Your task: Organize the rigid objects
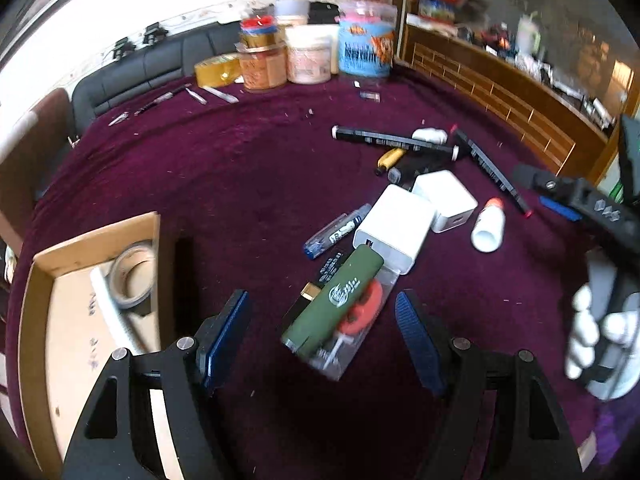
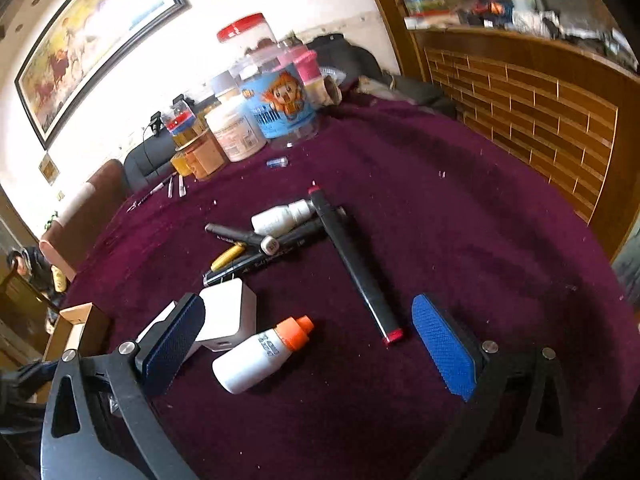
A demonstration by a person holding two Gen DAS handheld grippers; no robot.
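Both tongs are spread and empty: the left gripper brackets the green lighter on its clear packet, without touching, seemingly lined up for a pick. The right gripper straddles the white bottle. Beyond lie the chargers and markers (cardboard box waits left).

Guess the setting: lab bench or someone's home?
Likely a home living room: framed painting on the wall, wooden cabinet cluttered on top, food jars on a purple-clothed table.
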